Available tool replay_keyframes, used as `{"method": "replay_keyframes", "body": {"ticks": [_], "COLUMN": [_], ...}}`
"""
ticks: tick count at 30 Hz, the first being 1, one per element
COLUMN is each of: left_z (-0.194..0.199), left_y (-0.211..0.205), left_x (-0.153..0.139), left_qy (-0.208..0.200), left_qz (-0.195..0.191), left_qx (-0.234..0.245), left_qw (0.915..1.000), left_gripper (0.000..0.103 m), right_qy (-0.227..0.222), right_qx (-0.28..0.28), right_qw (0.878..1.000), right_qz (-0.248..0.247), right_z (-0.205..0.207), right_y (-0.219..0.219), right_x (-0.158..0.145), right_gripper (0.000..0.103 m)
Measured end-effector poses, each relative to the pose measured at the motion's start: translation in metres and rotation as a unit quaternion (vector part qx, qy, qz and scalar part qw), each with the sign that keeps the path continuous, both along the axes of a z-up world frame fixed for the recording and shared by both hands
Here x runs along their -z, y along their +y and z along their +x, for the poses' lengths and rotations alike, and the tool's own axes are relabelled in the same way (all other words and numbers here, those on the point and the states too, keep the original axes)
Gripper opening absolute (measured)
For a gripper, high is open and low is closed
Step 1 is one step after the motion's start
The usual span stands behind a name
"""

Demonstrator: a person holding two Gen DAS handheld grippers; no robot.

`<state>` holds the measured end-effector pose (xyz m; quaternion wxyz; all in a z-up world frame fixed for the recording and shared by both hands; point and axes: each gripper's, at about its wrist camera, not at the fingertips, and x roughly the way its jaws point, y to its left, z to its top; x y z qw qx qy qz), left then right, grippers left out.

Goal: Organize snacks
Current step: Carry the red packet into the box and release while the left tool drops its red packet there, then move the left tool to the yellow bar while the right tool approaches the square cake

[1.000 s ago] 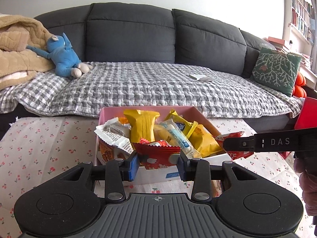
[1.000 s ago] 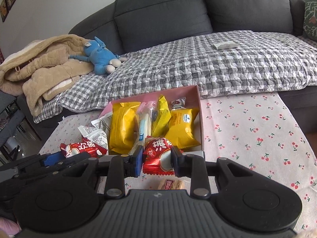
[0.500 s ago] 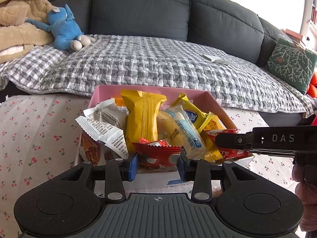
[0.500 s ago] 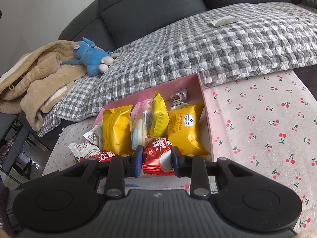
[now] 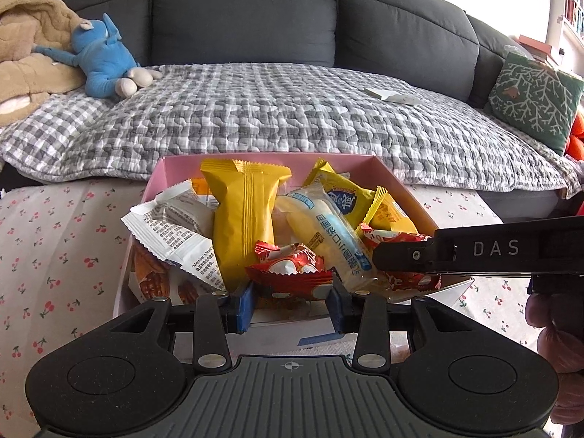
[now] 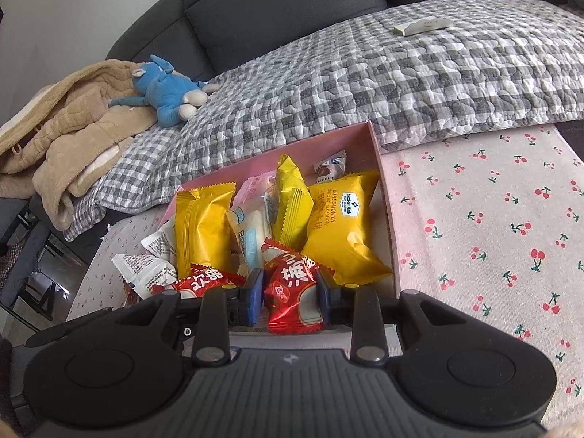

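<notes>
A pink box point(image 5: 255, 158) on the cherry-print tablecloth holds several snack packets: yellow ones point(image 5: 242, 219), a pale long one point(image 5: 328, 233) and white ones point(image 5: 171, 230). My left gripper point(image 5: 292, 292) has a red snack packet point(image 5: 288, 273) between its blue pads over the box's front edge, and its jaws are opening slightly. In the right wrist view, my right gripper point(image 6: 290, 292) is shut on a second red packet point(image 6: 292, 288), also at the front of the pink box point(image 6: 383, 197). Seen from the left wrist, the right gripper point(image 5: 401, 259) reaches in from the right.
A grey sofa with a checked quilt point(image 5: 292, 109) runs behind the table. On it lie a blue plush toy point(image 5: 102, 58), a tan blanket point(image 6: 73, 127), a green cushion point(image 5: 533, 98) and a small white packet point(image 5: 390, 95). Tablecloth point(image 6: 492, 237) stretches right of the box.
Both grippers have come forward and down, carrying their red packets to the box's front edge. The box now looks larger and nearer in both views.
</notes>
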<state>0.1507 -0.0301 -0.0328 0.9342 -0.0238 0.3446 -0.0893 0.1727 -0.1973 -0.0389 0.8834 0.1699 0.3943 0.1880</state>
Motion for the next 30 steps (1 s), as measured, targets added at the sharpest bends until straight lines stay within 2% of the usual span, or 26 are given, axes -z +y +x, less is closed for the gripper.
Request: {"method": "replay_keyframes", "body": {"ticks": [3,7,9,13,16,22,26,30], "left_z": [-0.003,-0.008,-0.012,-0.022,-0.034,-0.065,-0.082,-0.093], "left_y": [0.0,0.0,0.0,0.003,0.005,0.012,0.013,0.008], "left_x": [-0.001,-0.005,-0.008,-0.014,-0.018,-0.015,-0.013,-0.007], "left_qy": [-0.002,-0.016,-0.023,-0.028,-0.036,-0.029,0.006,0.03], "left_qz": [-0.002,0.002,0.006,0.0,0.006,0.027,0.04,0.043], "left_qx": [0.006,0.015,0.02,0.028,0.029,0.026,0.01,-0.003], "left_qw": [1.0,0.9998,0.9995,0.9992,0.9989,0.9989,0.9991,0.9986], "left_gripper": [0.045,0.065,0.07,0.08,0.09,0.096,0.097,0.099], "right_qy": [-0.001,-0.004,-0.008,-0.015,-0.014,-0.011,0.015,0.014], "right_qx": [0.003,0.003,0.002,0.009,0.021,0.041,0.05,0.043], "right_qw": [1.0,1.0,1.0,1.0,1.0,0.999,0.997,0.995], "right_qz": [0.003,0.013,0.018,0.025,0.014,-0.027,-0.048,-0.085], "right_z": [-0.001,-0.005,-0.009,-0.019,-0.026,-0.045,-0.058,-0.074], "right_y": [0.0,-0.002,-0.003,-0.009,-0.014,-0.018,-0.018,-0.014], "right_x": [-0.002,-0.009,-0.014,-0.021,-0.025,-0.024,-0.021,-0.019], "right_gripper": [0.033,0.048,0.052,0.067,0.07,0.081,0.085,0.088]}}
